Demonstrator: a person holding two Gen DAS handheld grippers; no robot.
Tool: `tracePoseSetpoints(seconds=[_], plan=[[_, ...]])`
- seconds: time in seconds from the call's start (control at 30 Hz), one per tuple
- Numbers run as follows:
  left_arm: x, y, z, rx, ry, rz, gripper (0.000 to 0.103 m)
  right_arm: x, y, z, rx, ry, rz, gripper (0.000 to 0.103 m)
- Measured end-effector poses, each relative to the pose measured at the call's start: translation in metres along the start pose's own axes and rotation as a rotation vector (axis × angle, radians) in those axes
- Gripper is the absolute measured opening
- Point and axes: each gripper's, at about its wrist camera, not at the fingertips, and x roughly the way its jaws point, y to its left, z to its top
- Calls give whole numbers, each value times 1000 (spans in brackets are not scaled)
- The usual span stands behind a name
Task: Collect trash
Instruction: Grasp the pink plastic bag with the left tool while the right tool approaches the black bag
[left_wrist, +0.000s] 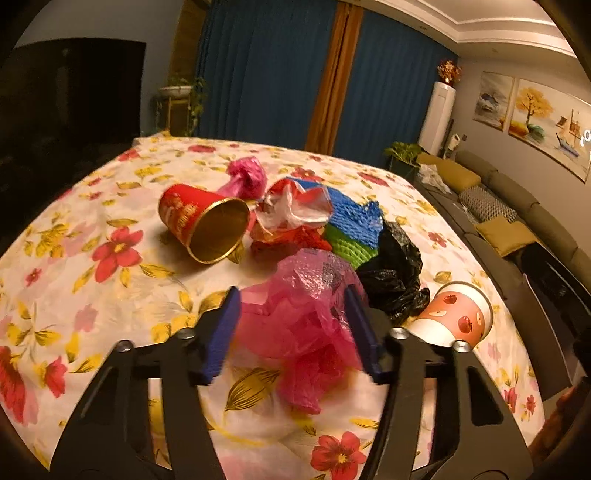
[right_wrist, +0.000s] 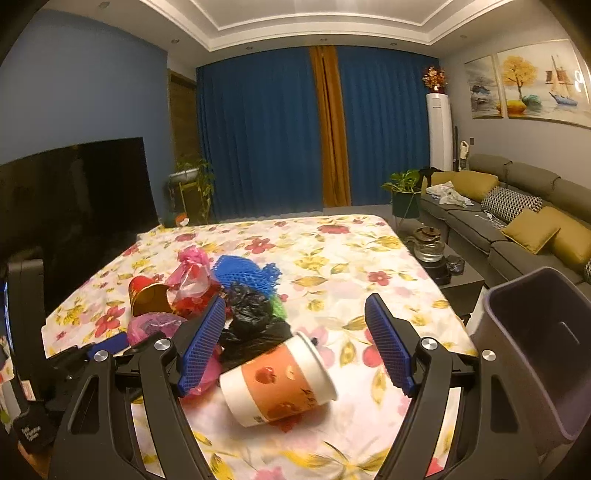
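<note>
My left gripper (left_wrist: 291, 314) is open, its blue pads on either side of a crumpled pink plastic bag (left_wrist: 303, 332) on the flowered tablecloth (left_wrist: 110, 295). Behind it lie a red cup (left_wrist: 203, 225) on its side, a black bag (left_wrist: 395, 273), blue-green netting (left_wrist: 351, 221) and a red-white wrapper (left_wrist: 291, 210). My right gripper (right_wrist: 295, 325) is open above an apple-print paper cup (right_wrist: 280, 380) lying on its side; the same cup shows in the left wrist view (left_wrist: 458, 317). The left gripper (right_wrist: 107, 343) also shows at the left of the right wrist view.
A grey-purple trash bin (right_wrist: 535, 350) stands off the table's right edge. A second pink bag (left_wrist: 245, 177) lies further back. A sofa (right_wrist: 517, 221) and a low table with a kettle (right_wrist: 428, 247) are on the right, a TV (right_wrist: 74, 206) on the left.
</note>
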Motion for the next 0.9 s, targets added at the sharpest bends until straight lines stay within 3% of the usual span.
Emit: tracePoseSetpoints(seconds=[0.23,0.63,0.83,0.9], plan=[[3,6,0,-31,3,-31,10,28,15,-3,-27,47,11,76],[-46,26,13,-69,-141,29,8,74,31,-3,-38,133,27,68],[-52,29,14,-66,-148,32,8,98,35,-3,-42,203,5,57],[-51,31,13,-69,-141,29,8,103,34,-5,-40,224,2,49]])
